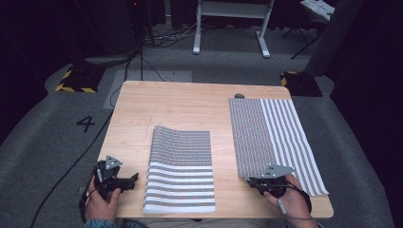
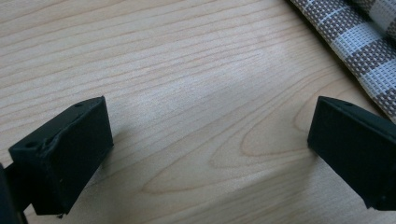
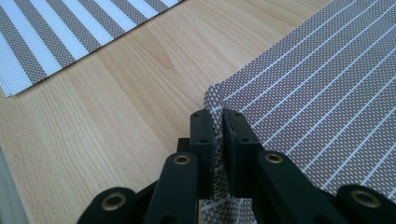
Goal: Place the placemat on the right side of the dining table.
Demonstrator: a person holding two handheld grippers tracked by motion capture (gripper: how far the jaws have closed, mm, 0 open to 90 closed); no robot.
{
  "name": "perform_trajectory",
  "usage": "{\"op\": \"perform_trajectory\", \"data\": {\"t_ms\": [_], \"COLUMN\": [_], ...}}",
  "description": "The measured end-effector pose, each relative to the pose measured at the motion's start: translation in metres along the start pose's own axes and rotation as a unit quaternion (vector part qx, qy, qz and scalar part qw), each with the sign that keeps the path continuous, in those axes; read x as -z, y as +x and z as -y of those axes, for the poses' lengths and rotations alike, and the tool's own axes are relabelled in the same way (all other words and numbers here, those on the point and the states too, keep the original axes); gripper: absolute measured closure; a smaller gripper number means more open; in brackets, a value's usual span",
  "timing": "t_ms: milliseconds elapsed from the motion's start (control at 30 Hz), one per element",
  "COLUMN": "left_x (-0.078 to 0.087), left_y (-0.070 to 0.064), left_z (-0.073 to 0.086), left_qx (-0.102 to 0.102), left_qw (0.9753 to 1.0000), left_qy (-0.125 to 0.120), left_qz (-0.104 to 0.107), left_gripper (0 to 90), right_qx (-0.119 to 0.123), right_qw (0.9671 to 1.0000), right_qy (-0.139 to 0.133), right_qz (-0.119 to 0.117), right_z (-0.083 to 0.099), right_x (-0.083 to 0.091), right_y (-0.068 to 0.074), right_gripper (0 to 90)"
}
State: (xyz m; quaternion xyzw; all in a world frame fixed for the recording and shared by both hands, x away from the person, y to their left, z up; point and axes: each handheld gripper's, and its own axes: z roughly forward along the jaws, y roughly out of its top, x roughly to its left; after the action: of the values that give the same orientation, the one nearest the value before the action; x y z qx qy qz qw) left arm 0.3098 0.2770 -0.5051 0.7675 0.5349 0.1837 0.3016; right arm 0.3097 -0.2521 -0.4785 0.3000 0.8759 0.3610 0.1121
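Two woven striped placemats lie on the wooden table [image 1: 185,102]. The left placemat [image 1: 180,166] is folded over at its far half, broad white stripes on the near half. The right placemat [image 1: 273,137] lies lengthwise, fine weave on its left half and broad stripes on its right. My right gripper [image 1: 253,181] is shut on that mat's near left corner [image 3: 215,100], which stands pinched between the jaws [image 3: 217,135]. My left gripper [image 1: 133,179] hovers open over bare wood just left of the folded mat [image 2: 364,51], nothing between its fingers [image 2: 65,154].
The table's near edge runs close under both hands. Beyond the far edge are a grey floor, cables, a tripod base [image 1: 107,59] and a white desk frame [image 1: 233,28]. A small dark object [image 1: 239,95] lies at the right mat's far end.
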Motion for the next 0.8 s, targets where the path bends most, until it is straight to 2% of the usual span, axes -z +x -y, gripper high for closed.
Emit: {"op": "perform_trajectory", "data": {"t_ms": [367, 400, 433, 500, 567, 633, 667, 700, 800], "left_x": [0.000, 0.000, 0.000, 0.000, 0.000, 0.000, 0.000, 0.000, 0.001], "left_y": [0.000, 0.000, 0.000, 0.000, 0.000, 0.000, 0.000, 0.000, 0.000], "left_z": [0.000, 0.000, 0.000, 0.000, 0.000, 0.000, 0.000, 0.000, 0.001], "left_qx": [0.000, 0.000, -0.001, 0.000, 0.000, 0.000, 0.000, 0.000, 0.000], "left_qw": [1.0000, 1.0000, 1.0000, 1.0000, 1.0000, 1.0000, 1.0000, 1.0000, 1.0000], "left_qy": [0.000, 0.000, 0.001, 0.001, 0.001, 0.001, 0.001, 0.001, 0.000], "left_qz": [0.000, -0.002, 0.000, -0.001, -0.001, -0.001, -0.001, -0.001, -0.001], "left_gripper": [0.1, 0.1, 0.1, 0.1, 0.1, 0.1, 0.1, 0.1, 0.1], "right_qx": [0.001, -0.005, -0.002, -0.015, -0.030, -0.028, -0.022, -0.021, -0.011], "right_qw": [1.0000, 1.0000, 1.0000, 0.9998, 0.9986, 0.9977, 0.9976, 0.9973, 0.9983], "right_qy": [0.000, -0.002, -0.002, -0.004, -0.027, -0.049, -0.057, -0.065, -0.055], "right_qz": [-0.002, -0.002, -0.004, -0.014, -0.035, -0.037, -0.032, -0.027, -0.016], "right_z": [-0.001, -0.001, -0.001, -0.002, -0.003, -0.007, -0.009, -0.012, -0.015], "right_x": [-0.002, -0.002, -0.001, 0.000, 0.000, 0.004, 0.007, 0.010, 0.019], "right_y": [0.001, 0.002, 0.001, 0.002, 0.005, 0.008, 0.009, 0.010, 0.007], "right_gripper": [81.3, 79.8, 76.9, 66.1, 57.8, 54.5, 55.6, 60.6, 77.6]}}
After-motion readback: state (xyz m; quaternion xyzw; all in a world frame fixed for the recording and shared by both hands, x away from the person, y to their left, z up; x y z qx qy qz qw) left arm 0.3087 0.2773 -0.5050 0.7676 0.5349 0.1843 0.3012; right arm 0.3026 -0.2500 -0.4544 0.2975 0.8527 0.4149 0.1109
